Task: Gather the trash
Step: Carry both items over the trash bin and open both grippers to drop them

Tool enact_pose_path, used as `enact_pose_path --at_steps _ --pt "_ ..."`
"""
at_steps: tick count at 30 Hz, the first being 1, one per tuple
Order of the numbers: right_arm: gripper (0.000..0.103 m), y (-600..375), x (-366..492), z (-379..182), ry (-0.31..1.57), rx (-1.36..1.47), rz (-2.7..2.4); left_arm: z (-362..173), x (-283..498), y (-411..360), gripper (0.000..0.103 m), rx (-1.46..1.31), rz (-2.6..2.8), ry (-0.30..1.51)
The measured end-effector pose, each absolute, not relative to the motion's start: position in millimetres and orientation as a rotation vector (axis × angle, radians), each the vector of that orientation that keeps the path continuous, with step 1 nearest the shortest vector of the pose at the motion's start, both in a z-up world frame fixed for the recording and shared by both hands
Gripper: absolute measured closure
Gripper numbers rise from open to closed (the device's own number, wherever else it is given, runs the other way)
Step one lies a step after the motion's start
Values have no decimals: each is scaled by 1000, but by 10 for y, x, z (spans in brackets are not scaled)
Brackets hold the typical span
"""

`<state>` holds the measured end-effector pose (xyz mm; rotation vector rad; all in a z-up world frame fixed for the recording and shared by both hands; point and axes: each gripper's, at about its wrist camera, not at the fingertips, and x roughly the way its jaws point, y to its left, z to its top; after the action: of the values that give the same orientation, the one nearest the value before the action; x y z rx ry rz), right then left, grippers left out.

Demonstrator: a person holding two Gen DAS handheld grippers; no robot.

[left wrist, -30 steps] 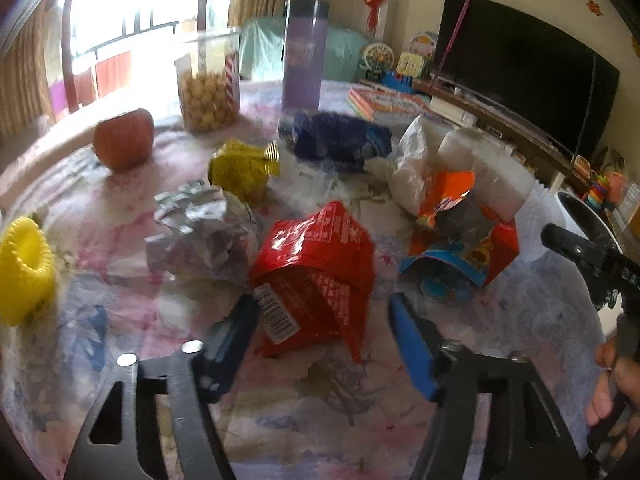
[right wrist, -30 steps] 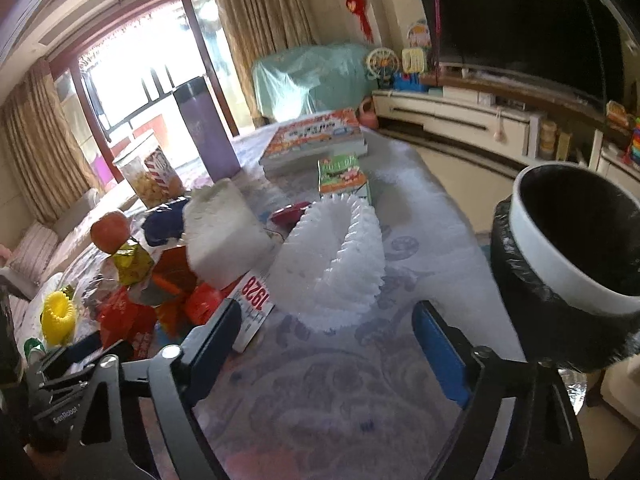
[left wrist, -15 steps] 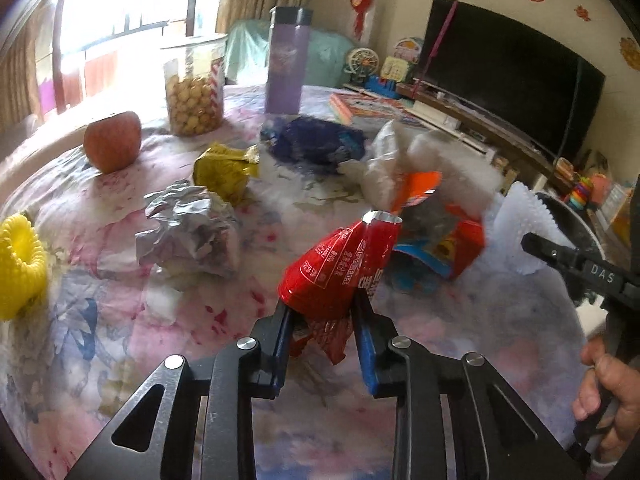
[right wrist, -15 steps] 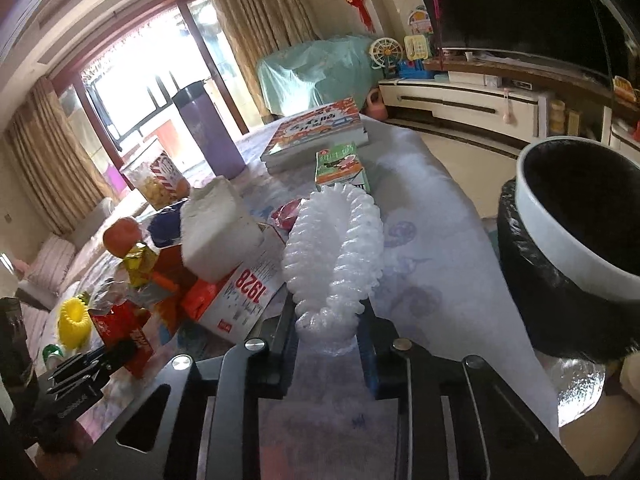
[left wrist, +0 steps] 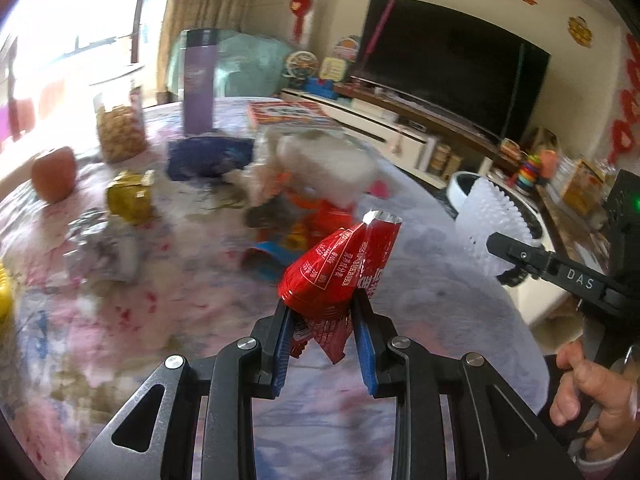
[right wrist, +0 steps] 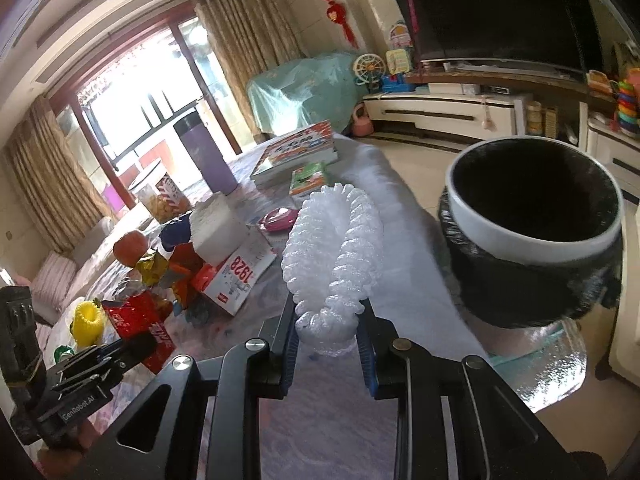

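Observation:
My left gripper (left wrist: 322, 312) is shut on a red snack wrapper (left wrist: 340, 268) and holds it above the table. My right gripper (right wrist: 328, 320) is shut on a white foam fruit net (right wrist: 336, 248), lifted off the table, left of a white-rimmed trash bin (right wrist: 532, 220) with a black liner. The foam net (left wrist: 496, 232) and the bin rim (left wrist: 460, 184) also show in the left wrist view. More trash lies on the table: a crumpled silver wrapper (left wrist: 104, 244), a yellow wrapper (left wrist: 130, 196), a blue bag (left wrist: 208, 158) and an orange packet (left wrist: 316, 216).
On the floral tablecloth (left wrist: 120, 340) stand an apple (left wrist: 54, 174), a snack jar (left wrist: 120, 128), a purple flask (left wrist: 198, 80), books (right wrist: 296, 152), a white tissue block (right wrist: 218, 232) and a yellow foam net (right wrist: 86, 320). The bin stands beyond the table's right edge.
Both grippers closed on their items, the left on the red wrapper, the right on the foam net, and lifted them. Both have moved right, toward the bin.

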<state>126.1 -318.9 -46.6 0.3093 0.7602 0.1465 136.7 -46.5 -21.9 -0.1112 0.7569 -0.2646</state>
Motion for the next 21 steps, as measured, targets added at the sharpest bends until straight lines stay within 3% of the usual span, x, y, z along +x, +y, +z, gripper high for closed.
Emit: enact_pose_path --at_steps 21 --pt "77 -3867 1079 -314 721 347 7 -283 2159 -1280 76 -25 -418 802"
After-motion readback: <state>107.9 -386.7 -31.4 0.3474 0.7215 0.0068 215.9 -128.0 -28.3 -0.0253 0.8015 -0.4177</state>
